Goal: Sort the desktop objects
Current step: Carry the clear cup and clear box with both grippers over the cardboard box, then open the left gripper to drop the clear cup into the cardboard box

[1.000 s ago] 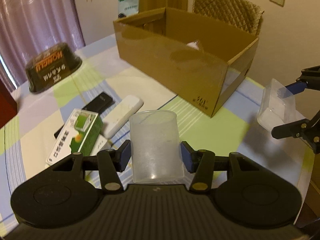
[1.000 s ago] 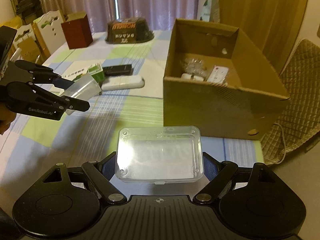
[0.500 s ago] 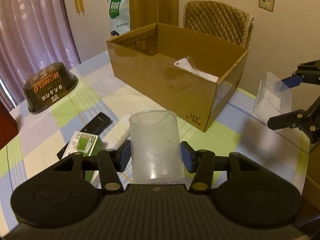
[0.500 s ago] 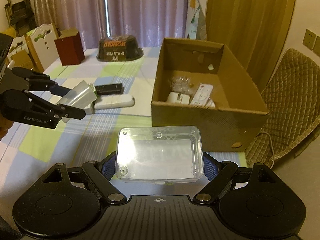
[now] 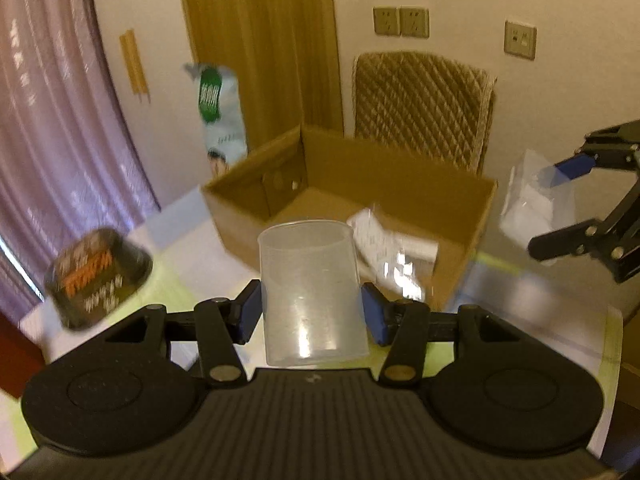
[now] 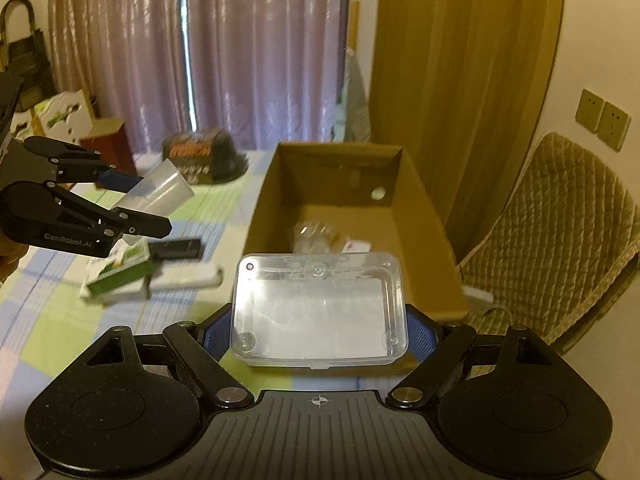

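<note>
Cup point(image 5: 312, 292) in the left hand-held gripper point(image 5: 311, 312) and clear case point(image 6: 320, 310) in the right hand-held gripper point(image 6: 319, 330) ride toward the cardboard box point(image 6: 436, 256) at twelve o'clock — next, lower and release inside.

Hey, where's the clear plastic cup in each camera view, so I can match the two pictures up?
Left wrist view: the clear plastic cup sits low in the centre, clamped by the left gripper.
Right wrist view: the same cup is at the left edge, tilted, held in the left gripper.
Shared landmark: the cardboard box, beyond the cup in the left view and right of it in the right view.
</note>
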Motion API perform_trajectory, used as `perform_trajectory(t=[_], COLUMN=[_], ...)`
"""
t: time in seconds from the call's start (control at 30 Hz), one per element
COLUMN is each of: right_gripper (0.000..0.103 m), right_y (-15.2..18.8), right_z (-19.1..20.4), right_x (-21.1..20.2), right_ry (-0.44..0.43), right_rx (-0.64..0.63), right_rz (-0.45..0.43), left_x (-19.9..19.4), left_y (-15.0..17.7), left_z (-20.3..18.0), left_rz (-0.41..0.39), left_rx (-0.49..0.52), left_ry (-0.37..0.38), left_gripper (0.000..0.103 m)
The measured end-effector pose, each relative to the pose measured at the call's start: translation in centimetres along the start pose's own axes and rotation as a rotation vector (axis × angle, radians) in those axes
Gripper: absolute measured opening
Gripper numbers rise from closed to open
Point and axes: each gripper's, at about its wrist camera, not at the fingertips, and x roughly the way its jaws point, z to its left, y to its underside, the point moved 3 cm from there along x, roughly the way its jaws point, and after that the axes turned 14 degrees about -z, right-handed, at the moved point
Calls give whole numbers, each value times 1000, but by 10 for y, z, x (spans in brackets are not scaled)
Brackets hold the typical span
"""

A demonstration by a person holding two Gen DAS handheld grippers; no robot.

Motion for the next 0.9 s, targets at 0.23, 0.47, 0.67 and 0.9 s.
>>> perform_trajectory(t=[0.23,0.47,0.67,0.9], right_gripper=[84,84,84,84], right_y=[-21,-19,-10,6], right_z=[-23,-35,-51,-54], right_x=[36,80,116,137], right_ry=[-11,-55,-91,-125], right_rx=[-12,-63,-57,-65], right_rz=[-21,18,62,111], left_x=[52,119,170,208], left_y=[-42,-49,-42,-28], left_z=[-2,-2,0,0], left_rz=[-26,32,88,152], left_rx=[10,16,17,29], left_ry=[46,71,108,129], left_gripper=[48,48,48,48])
